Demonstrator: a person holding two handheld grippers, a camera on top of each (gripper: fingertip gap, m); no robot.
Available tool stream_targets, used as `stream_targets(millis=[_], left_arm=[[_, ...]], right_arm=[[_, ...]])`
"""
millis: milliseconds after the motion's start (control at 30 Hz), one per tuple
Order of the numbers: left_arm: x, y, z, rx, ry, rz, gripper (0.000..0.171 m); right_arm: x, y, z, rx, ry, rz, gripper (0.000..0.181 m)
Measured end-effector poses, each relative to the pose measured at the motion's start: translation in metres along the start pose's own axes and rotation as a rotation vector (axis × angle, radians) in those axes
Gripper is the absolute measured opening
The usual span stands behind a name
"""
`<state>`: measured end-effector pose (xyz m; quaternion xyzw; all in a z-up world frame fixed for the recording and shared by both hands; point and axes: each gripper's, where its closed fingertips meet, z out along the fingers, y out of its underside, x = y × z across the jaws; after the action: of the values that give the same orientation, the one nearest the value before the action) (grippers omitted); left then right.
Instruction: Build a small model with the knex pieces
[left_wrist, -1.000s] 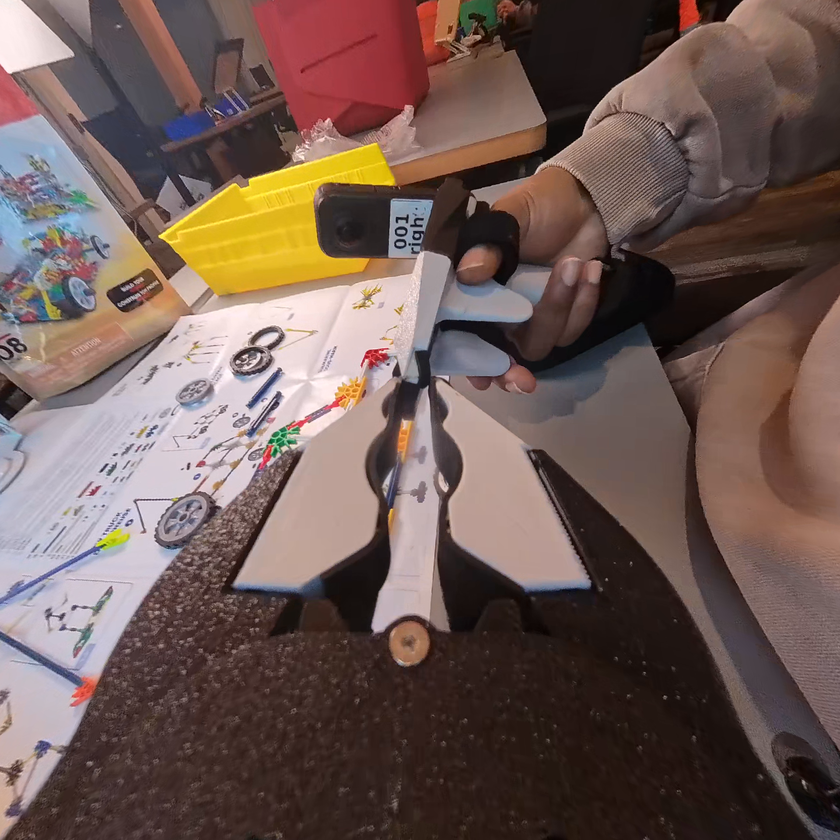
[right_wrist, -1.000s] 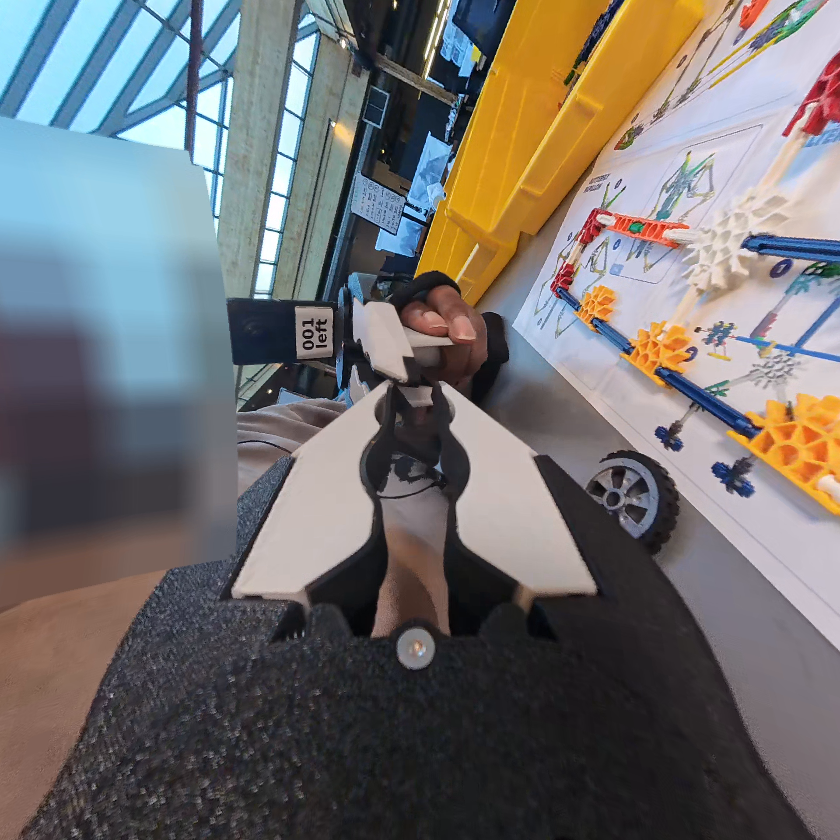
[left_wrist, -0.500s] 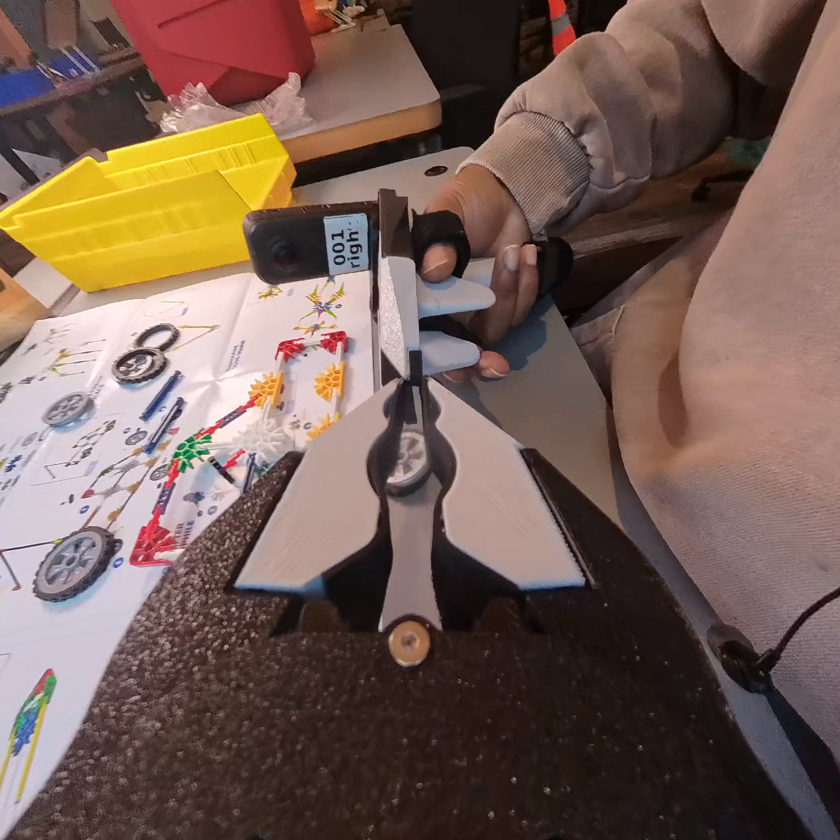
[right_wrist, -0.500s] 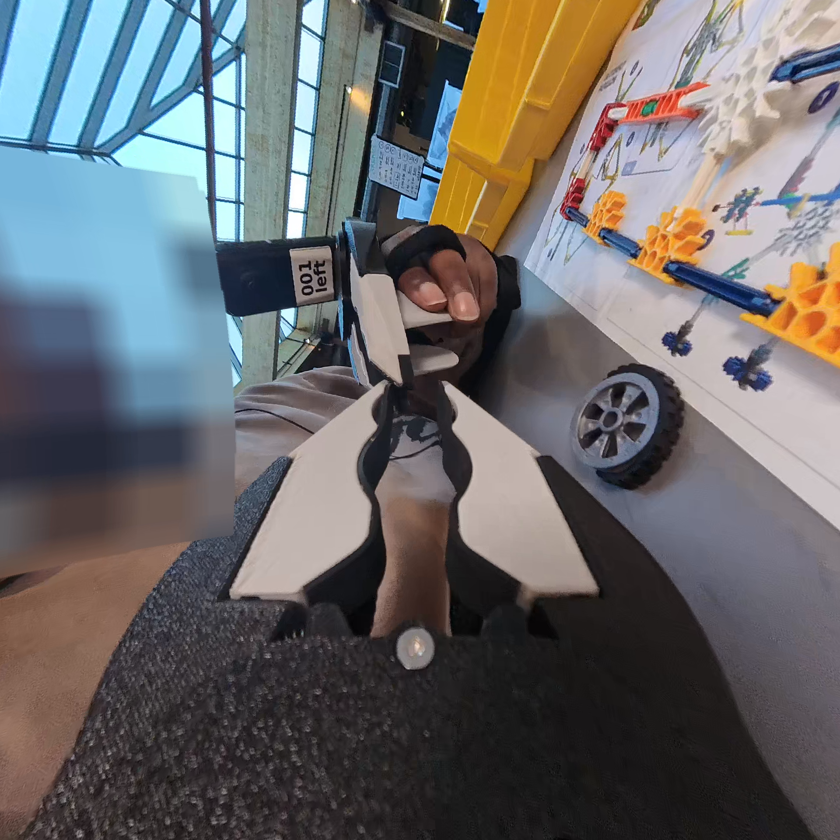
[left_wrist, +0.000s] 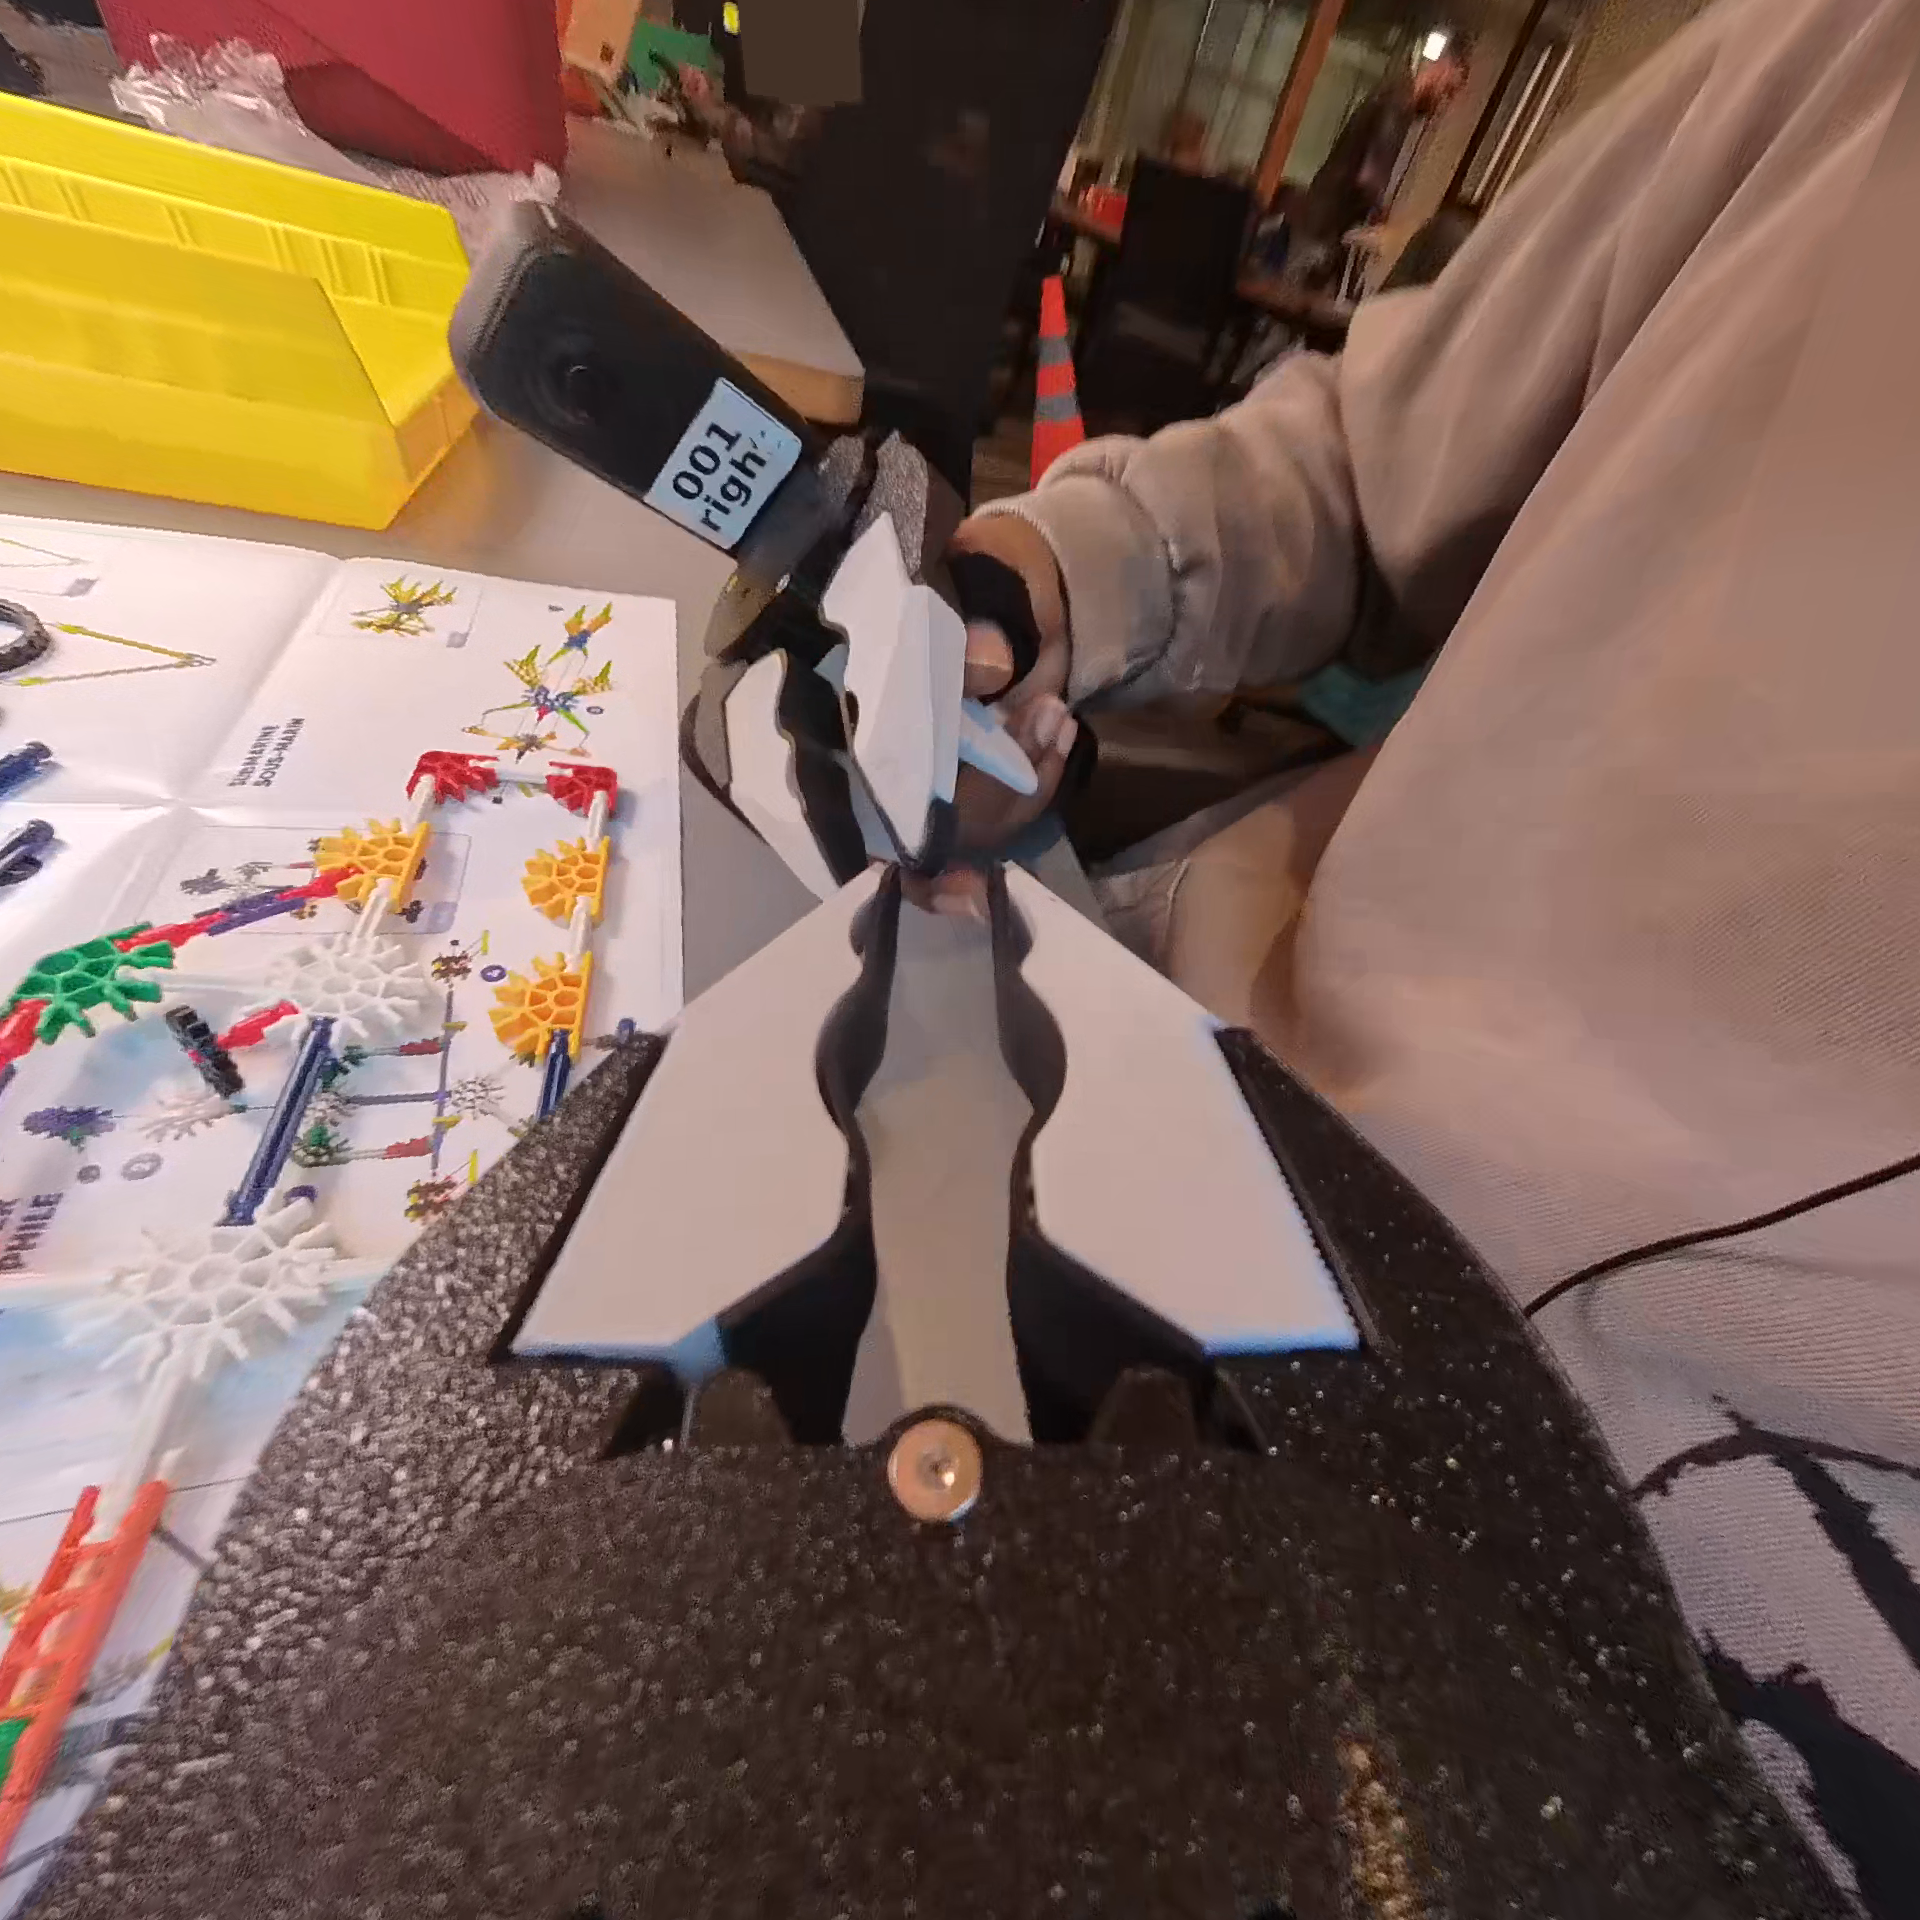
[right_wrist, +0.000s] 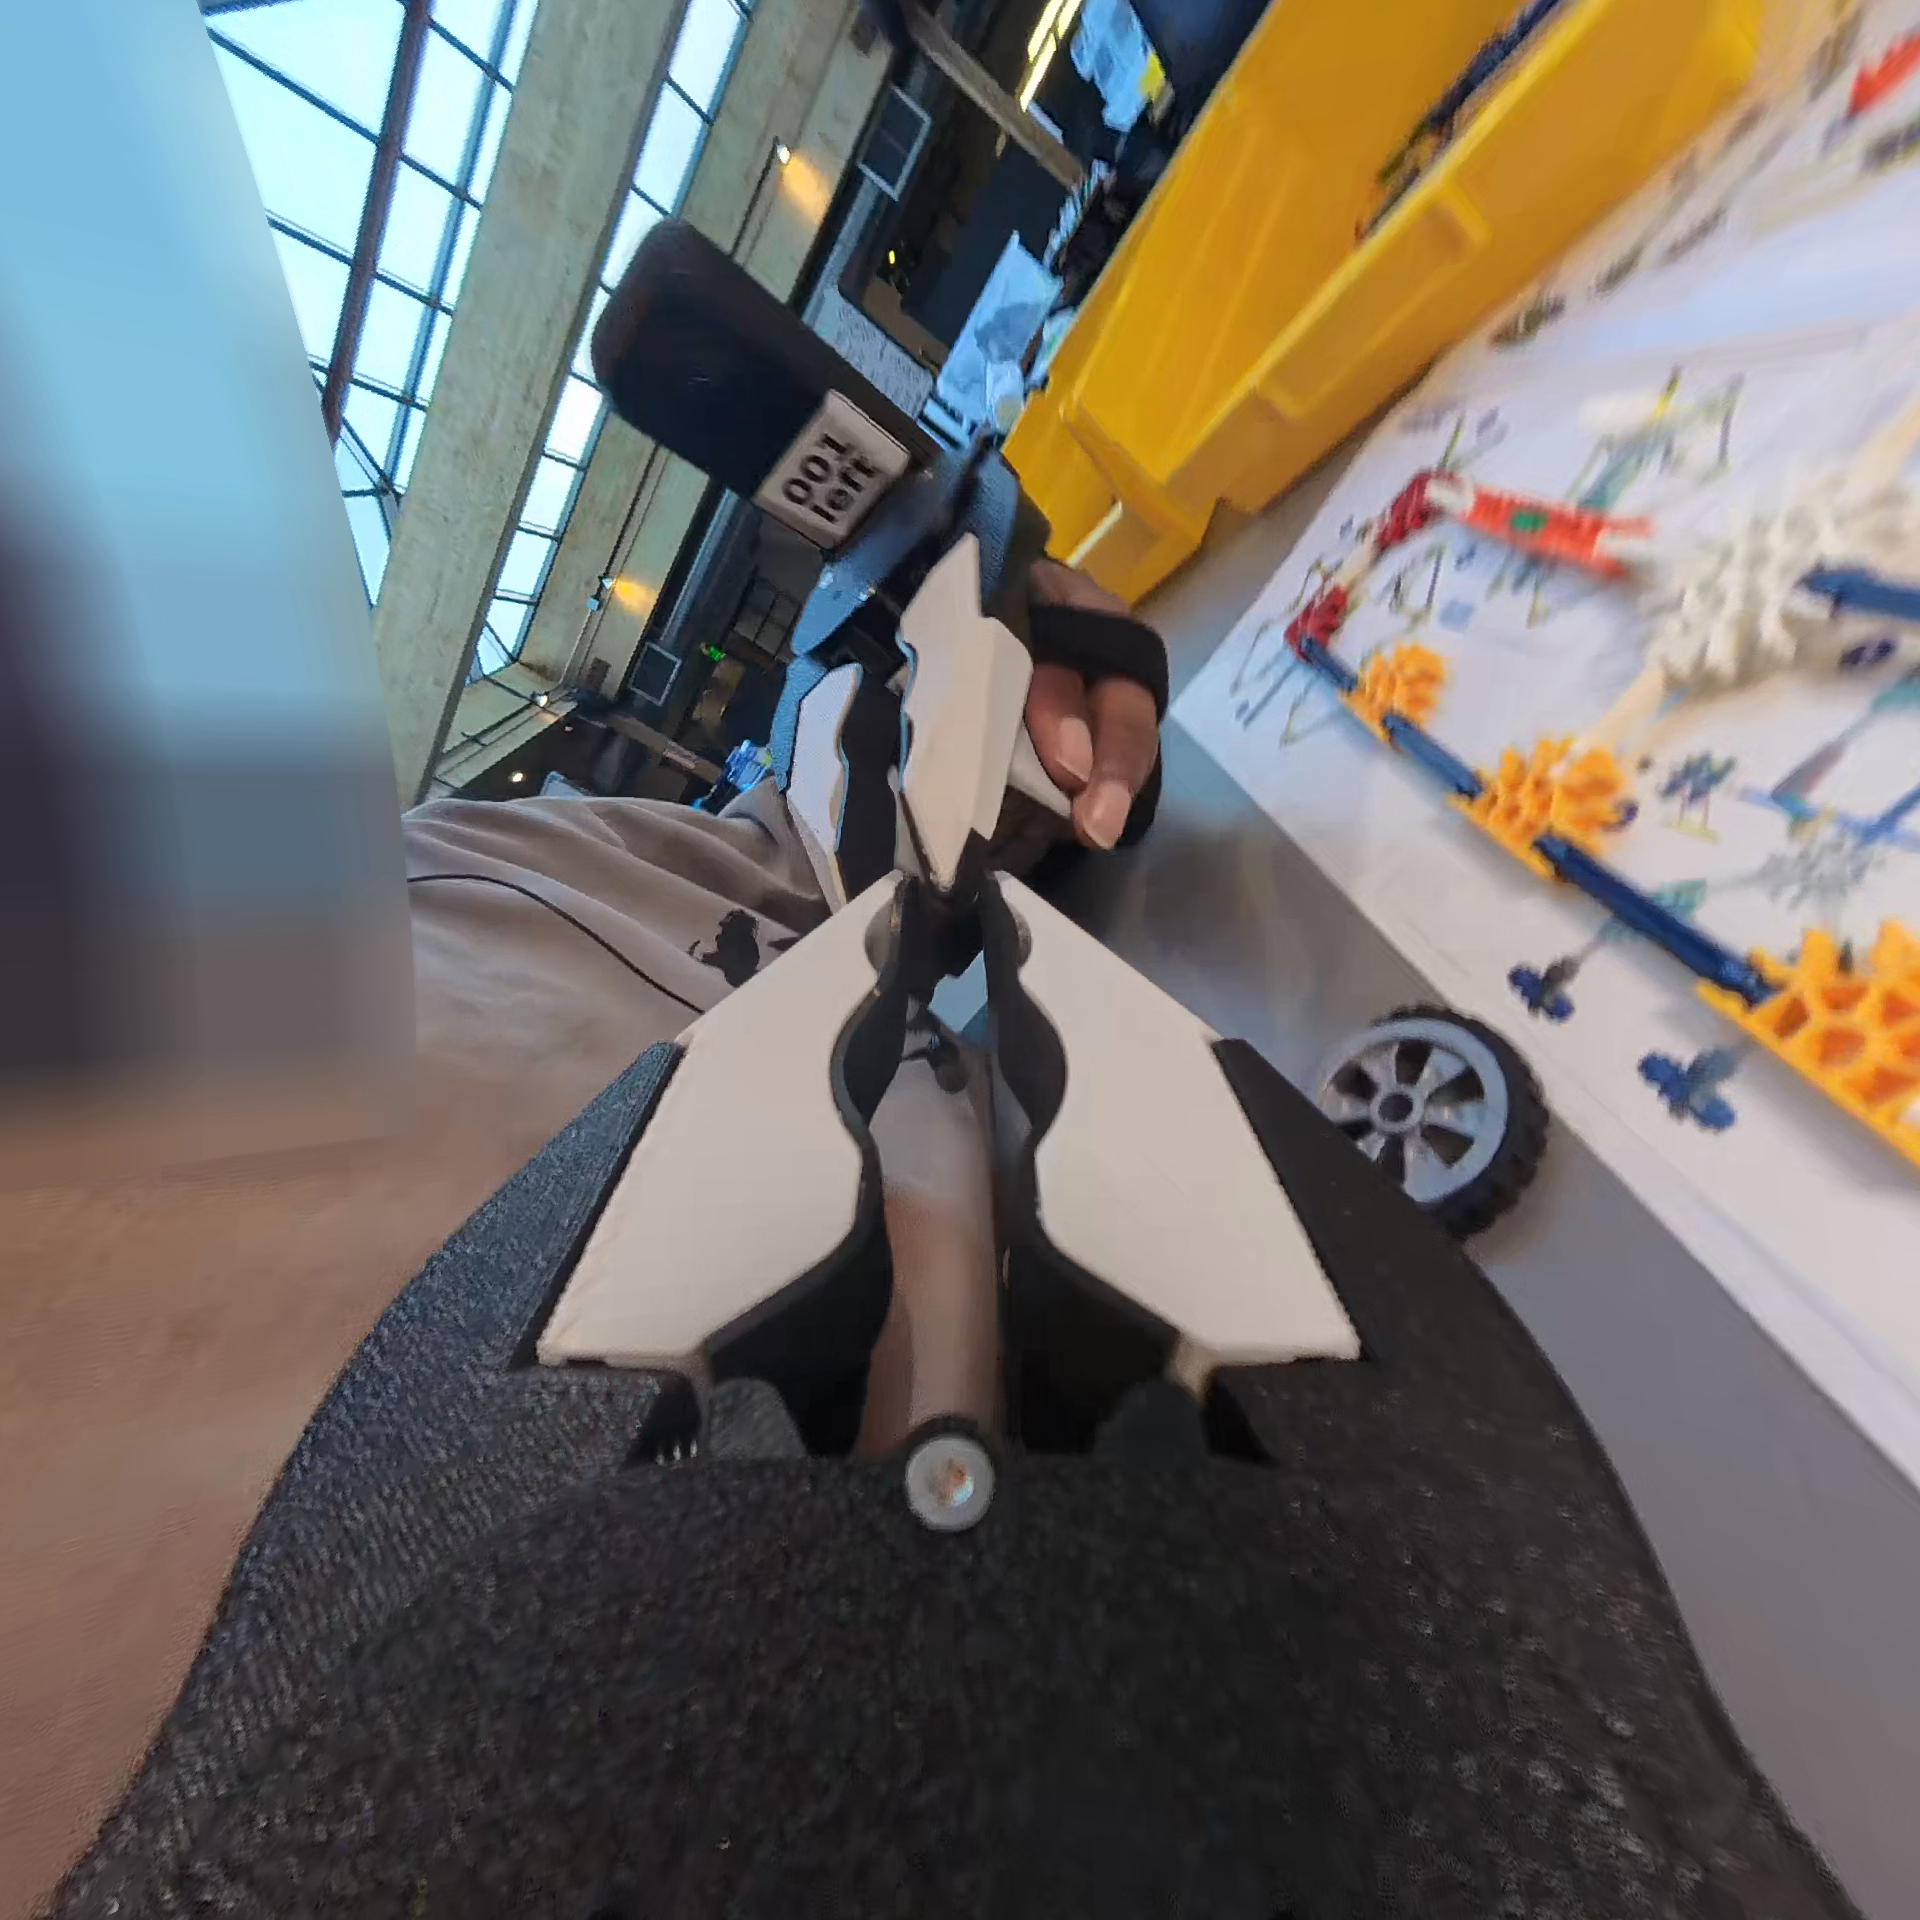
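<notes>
Printed characters on a small white rectangular sticker (left_wrist: 724, 476) on the black camera body above the right gripper (left_wrist: 902, 858). A like white sticker (right_wrist: 831, 484) on the black camera of the left gripper (right_wrist: 940, 883), seen upside down. Small blue print on the white folded paper instruction sheet (left_wrist: 312, 665) spread on the table (left_wrist: 582, 520), partly blurred.

The left gripper (left_wrist: 940, 883) has smooth matt white plastic fingers on a rough, speckled black body. The instruction sheet (left_wrist: 312, 665) is glossy paper. The yellow bin (left_wrist: 208, 343), at ten o'clock, is ribbed plastic. The wheel (right_wrist: 1429, 1117) has a knobbly rubber-like tyre. The sleeve (left_wrist: 1226, 561) is soft cloth.
</notes>
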<state>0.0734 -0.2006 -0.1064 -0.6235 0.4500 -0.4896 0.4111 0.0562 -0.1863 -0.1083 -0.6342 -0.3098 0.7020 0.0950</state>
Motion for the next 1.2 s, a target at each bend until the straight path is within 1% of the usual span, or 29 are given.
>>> stream_targets(millis=[33,133,300,367,433,467,567,733,800,867,1000,1100,1200], left_arm=[[0.000,-0.005,-0.003,0.036,0.015,-0.035,0.017],[-0.001,-0.014,-0.006,0.102,0.048,-0.116,0.014],[-0.002,-0.021,-0.007,0.165,0.070,-0.203,0.007],[0.000,-0.021,-0.007,0.168,0.075,-0.197,0.006],[0.000,-0.021,-0.007,0.163,0.069,-0.185,0.005],[0.001,-0.019,-0.006,0.150,0.069,-0.176,0.005],[0.000,-0.010,-0.005,0.096,0.056,-0.155,0.005],[-0.004,-0.010,-0.005,0.099,0.046,-0.182,0.005],[-0.006,-0.010,-0.005,0.107,0.039,-0.205,0.005],[-0.008,-0.007,-0.005,0.100,0.014,-0.202,0.005],[-0.009,-0.014,-0.005,0.138,-0.014,-0.208,0.005],[-0.006,-0.017,-0.005,0.142,-0.009,-0.170,0.005],[-0.001,-0.022,-0.007,0.158,0.010,-0.098,0.006]], right_arm=[[-0.002,-0.005,-0.001,0.015,0.004,-0.041,0.011],[-0.005,-0.014,-0.001,0.030,0.044,-0.178,0.011],[-0.008,-0.018,0.006,0.010,0.102,-0.358,0.012],[-0.010,-0.017,0.009,0.000,0.109,-0.411,0.012],[-0.011,-0.016,0.011,-0.010,0.104,-0.425,0.012],[-0.013,-0.012,0.012,-0.035,0.094,-0.440,0.010],[-0.005,-0.005,0.013,-0.090,0.163,-0.498,0.009],[-0.003,-0.007,0.014,-0.074,0.212,-0.533,0.008],[-0.002,-0.008,0.013,-0.057,0.214,-0.519,0.008],[0.002,-0.007,0.011,-0.044,0.233,-0.526,0.007],[-0.003,-0.012,0.007,0.025,0.243,-0.569,0.006],[-0.007,-0.013,0.006,0.035,0.230,-0.607,0.006],[-0.014,-0.018,0.005,0.036,0.247,-0.727,0.008]])
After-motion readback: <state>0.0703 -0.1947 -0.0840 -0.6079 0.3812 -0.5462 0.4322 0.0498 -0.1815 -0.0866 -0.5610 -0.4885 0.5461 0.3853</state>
